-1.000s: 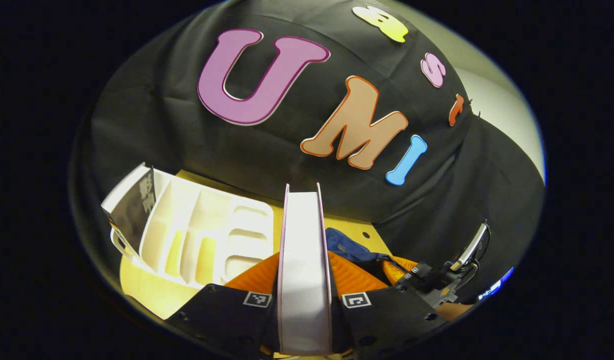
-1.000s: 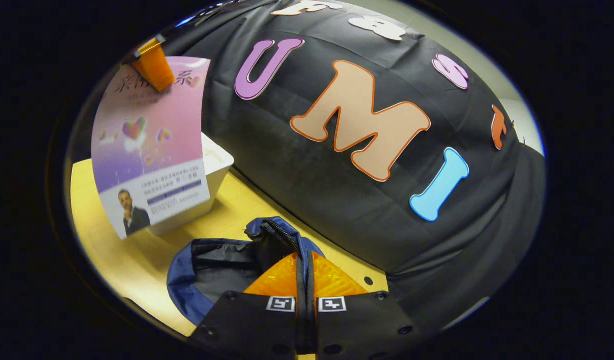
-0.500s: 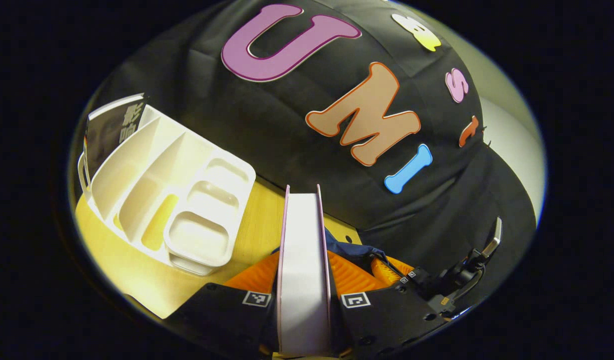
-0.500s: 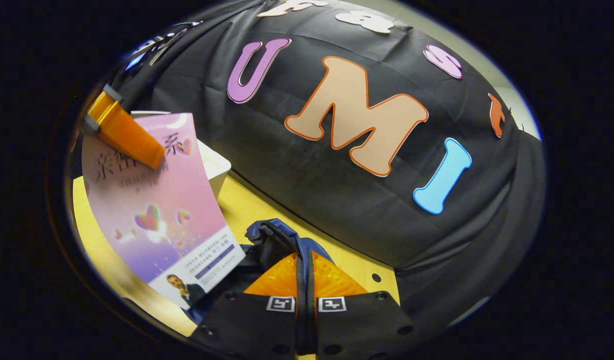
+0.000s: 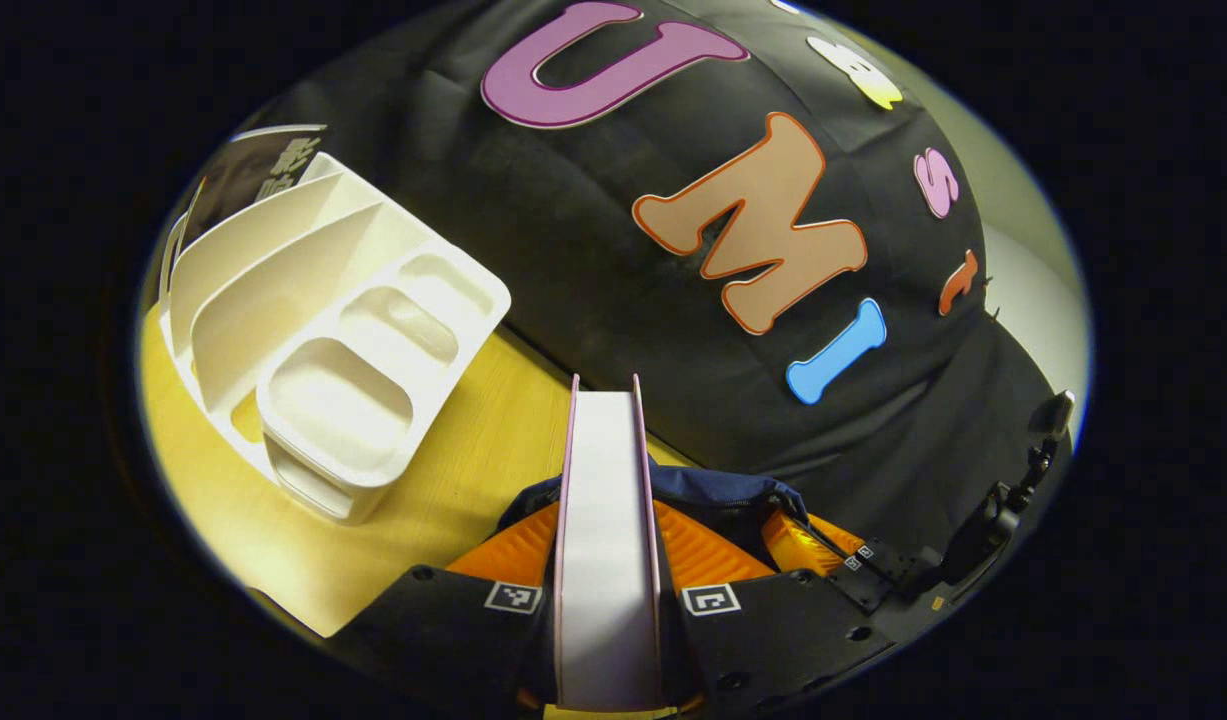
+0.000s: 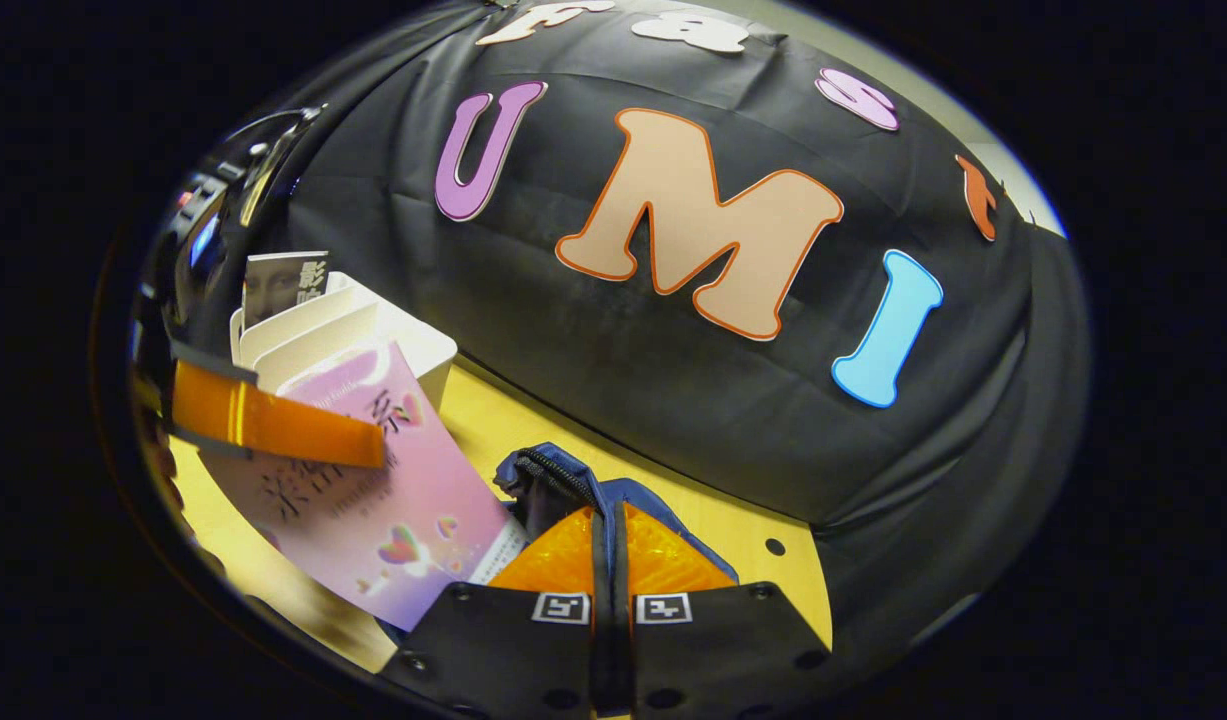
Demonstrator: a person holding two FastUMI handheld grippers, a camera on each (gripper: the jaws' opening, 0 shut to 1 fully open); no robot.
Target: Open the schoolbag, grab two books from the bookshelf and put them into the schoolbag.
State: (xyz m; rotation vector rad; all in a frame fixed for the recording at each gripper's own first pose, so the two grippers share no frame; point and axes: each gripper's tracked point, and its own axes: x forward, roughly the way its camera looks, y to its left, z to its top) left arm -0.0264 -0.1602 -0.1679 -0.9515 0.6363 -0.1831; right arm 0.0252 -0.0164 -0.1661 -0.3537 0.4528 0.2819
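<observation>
Pink book (image 5: pixel 608 540) clamped between left gripper (image 5: pixel 608 560) fingers, fore-edge up, above open schoolbag (image 5: pixel 718 490); stiff, light, likely slick cover, so grip near spine; right gripper (image 6: pixel 605 560) pinched on bag's black rim; right gripper view gives book's cover (image 6: pixel 393 500); left gripper view gives white bookshelf (image 5: pixel 323 330) compartments, dark book (image 5: pixel 248 170) at far end.

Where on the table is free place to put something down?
The bare table between the shelf and the bag is free, as is the strip between bag and cloth wall. Over the bag it is crowded: the left tool holds a book there.
</observation>
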